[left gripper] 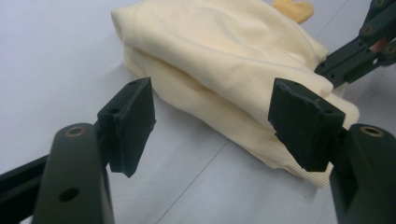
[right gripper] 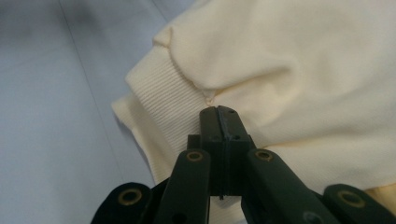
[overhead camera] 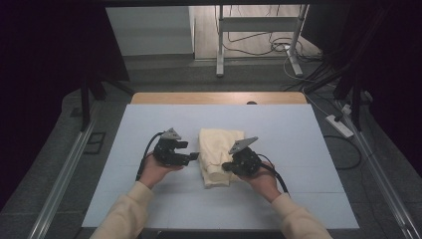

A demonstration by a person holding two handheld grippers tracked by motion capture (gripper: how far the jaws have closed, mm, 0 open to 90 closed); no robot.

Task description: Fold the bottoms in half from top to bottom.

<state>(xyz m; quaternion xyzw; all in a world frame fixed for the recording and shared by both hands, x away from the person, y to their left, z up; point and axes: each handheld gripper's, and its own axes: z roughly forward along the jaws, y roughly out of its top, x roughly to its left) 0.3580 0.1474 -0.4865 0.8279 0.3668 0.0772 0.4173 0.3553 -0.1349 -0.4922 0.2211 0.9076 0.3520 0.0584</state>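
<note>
No text, label, brand, number or sign can be read anywhere in these views, neither on the folded cream knit garment [overhead camera: 219, 154] nor on the pale blue table mat [overhead camera: 278, 129].

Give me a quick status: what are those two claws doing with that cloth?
Left gripper open, beside the folded cream garment. Right gripper shut, tips against the garment's ribbed edge. Nothing in the way.

Open tool [left gripper: 212, 121] before folded garment [left gripper: 224, 60]
</note>
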